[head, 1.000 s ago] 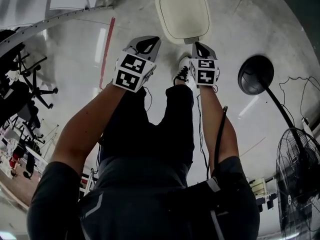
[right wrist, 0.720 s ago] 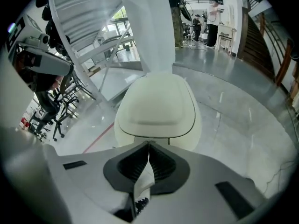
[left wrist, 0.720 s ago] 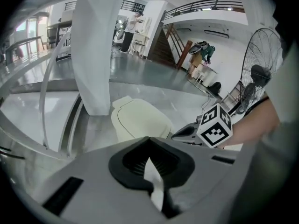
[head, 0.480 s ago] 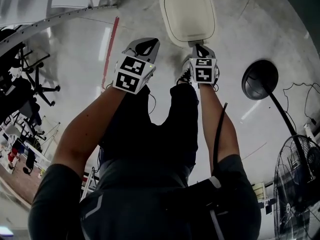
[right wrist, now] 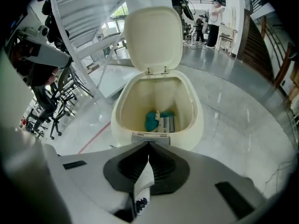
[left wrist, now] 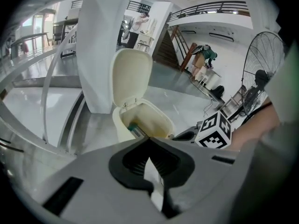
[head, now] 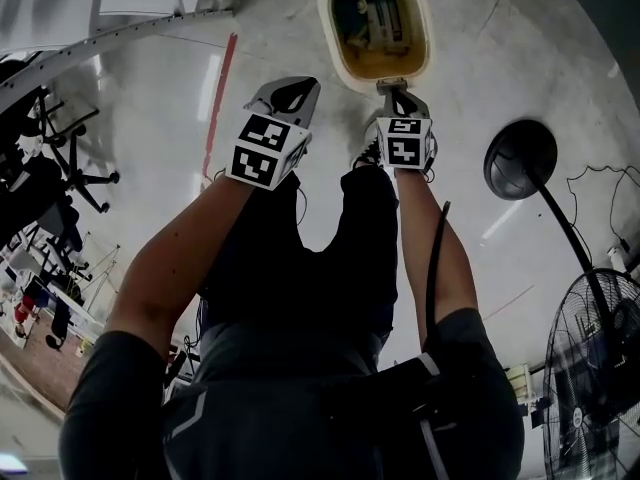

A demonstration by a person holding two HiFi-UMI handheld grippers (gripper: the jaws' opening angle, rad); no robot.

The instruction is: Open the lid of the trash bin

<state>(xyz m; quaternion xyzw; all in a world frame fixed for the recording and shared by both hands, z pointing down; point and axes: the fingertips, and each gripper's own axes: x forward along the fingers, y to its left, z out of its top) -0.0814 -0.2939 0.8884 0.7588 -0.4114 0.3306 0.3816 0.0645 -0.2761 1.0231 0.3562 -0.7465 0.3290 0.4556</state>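
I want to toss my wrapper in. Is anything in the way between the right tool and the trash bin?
Nothing visible is. The right tool points straight at the front edge of the trash bin, close up to it. The lid stands upright behind the opening, so the way in looks open too.

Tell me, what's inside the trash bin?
The trash bin is open. At the bottom lie a teal crumpled thing and a pale striped packet. Anything under them is hidden.
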